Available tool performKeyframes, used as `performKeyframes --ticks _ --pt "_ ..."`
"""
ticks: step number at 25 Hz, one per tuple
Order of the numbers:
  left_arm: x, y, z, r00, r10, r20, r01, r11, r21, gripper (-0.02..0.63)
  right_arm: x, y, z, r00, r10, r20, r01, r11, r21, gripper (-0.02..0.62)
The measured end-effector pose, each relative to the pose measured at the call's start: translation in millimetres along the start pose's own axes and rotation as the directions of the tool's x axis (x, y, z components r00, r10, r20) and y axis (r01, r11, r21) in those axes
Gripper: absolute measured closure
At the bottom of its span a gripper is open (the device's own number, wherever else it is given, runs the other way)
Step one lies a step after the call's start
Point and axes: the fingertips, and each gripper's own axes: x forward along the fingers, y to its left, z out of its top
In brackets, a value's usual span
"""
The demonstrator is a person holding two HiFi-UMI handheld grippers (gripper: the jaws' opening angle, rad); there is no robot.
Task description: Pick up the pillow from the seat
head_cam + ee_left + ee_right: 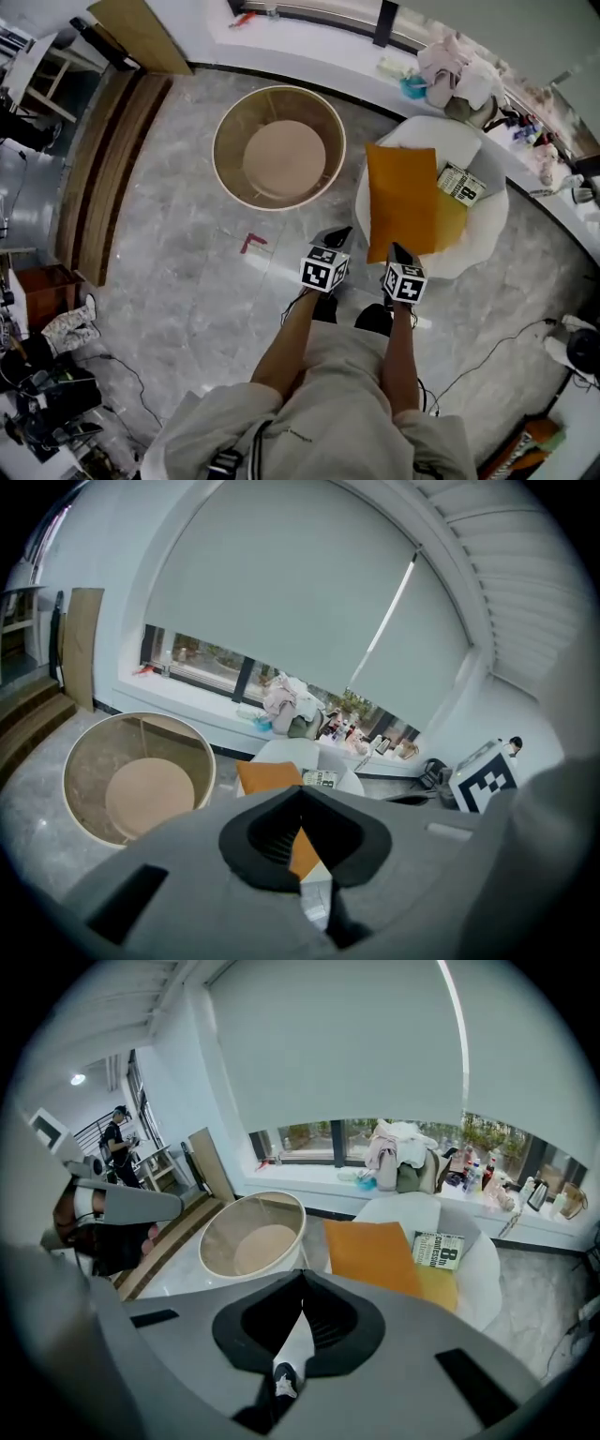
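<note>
The orange pillow lies flat on the white seat and reaches close to its front edge, so that edge looks like the easiest place to grip. A booklet sits beside it on a yellower cushion. The left tool hangs just off the seat, and the right tool is at the pillow's near edge; contact cannot be told. Both have jaws pressed together and empty, so they probably need to spread first

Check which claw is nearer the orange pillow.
Right. The right claw is at the pillow's near edge; the left claw is off to its left, beside the seat.
</note>
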Motion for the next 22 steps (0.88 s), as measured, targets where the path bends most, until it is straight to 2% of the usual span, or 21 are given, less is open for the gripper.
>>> performKeyframes --ticks 3,7,12,17,22 --pt "20.0 5.1 1.0 0.998 -0.057 -0.015 0.057 0.998 -0.012 0.598 -2.4 -5.0 -2.5 0.999 -0.04 0.008 0.04 0.999 -0.006 0.588" --pt "46.4 -6.8 -0.3 0.99 -0.14 -0.037 0.139 0.99 -0.019 0.597 -17.5 -15.3 -5.1 0.994 -0.112 0.019 0.114 0.983 -0.147 0.588" --pt "90.7 -22.6 -8.4 0.974 -0.196 -0.112 0.197 0.98 -0.004 0.597 -25.6 -44.6 3.8 0.989 -0.143 0.032 0.145 0.983 -0.109 0.588" --pt "128.7 -37.4 -24.2 0.965 -0.197 -0.173 0.201 0.98 0.009 0.597 -18.6 -96.3 -7.8 0.981 -0.193 0.028 0.193 0.981 -0.019 0.588" --pt "172.4 -39.1 -36.1 0.955 -0.205 -0.216 0.202 0.979 -0.035 0.597 12.6 -124.8 -12.5 0.987 -0.163 0.017 0.162 0.987 0.02 0.588"
